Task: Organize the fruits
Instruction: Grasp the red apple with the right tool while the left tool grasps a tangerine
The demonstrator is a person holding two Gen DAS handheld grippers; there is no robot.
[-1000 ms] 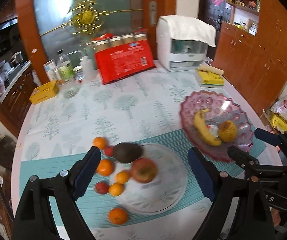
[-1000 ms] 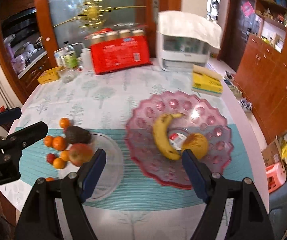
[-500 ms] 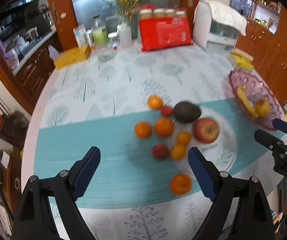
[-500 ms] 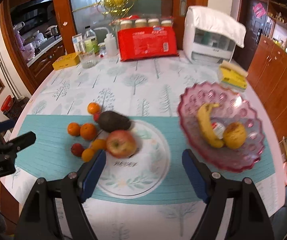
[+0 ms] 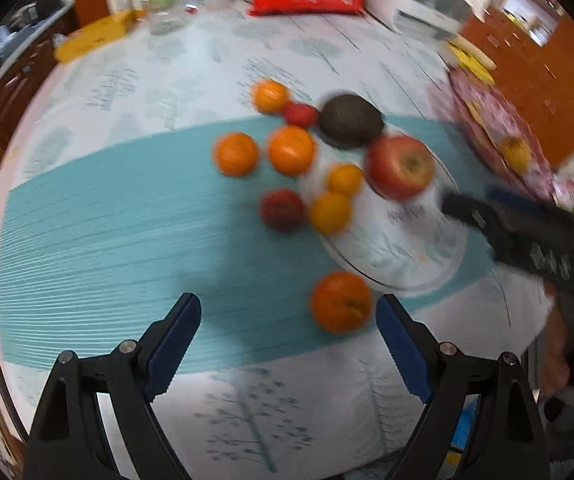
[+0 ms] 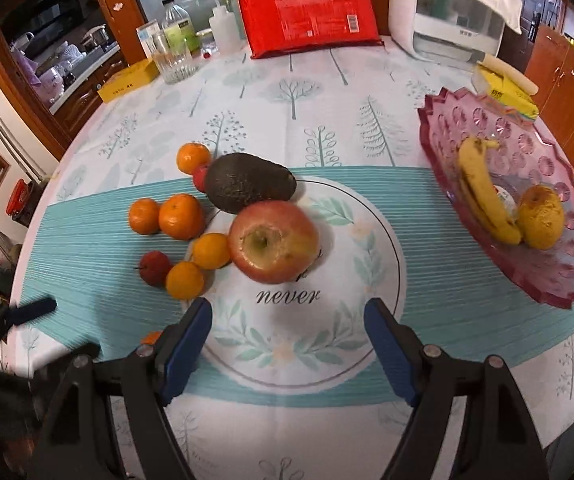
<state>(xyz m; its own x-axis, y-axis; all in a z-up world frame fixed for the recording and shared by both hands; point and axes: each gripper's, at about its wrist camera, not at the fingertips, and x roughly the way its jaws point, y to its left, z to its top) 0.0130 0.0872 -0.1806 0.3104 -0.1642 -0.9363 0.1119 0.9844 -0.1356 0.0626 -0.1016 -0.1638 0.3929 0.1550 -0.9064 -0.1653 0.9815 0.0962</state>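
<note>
Both grippers hung over the surface (image 6: 287, 92), fingers spread and empty. Left gripper (image 5: 288, 338) sat beside an orange (image 5: 341, 302); right gripper (image 6: 287, 336) above the plate (image 6: 383, 232), near the apple (image 6: 274, 241)

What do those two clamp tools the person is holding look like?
Each hand-held gripper, left and right, is a black plastic frame of angular struts joined by silver rivets, ending in two fingers faced with ridged blue pads. White lettering marks the right one's side.

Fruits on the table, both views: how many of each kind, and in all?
Small round orange citrus fruits: 6
Small red round fruits: 2
Dark green avocado: 1
Red apple: 1
Yellow banana: 1
Yellow roundish fruit: 1
Total: 12
</note>
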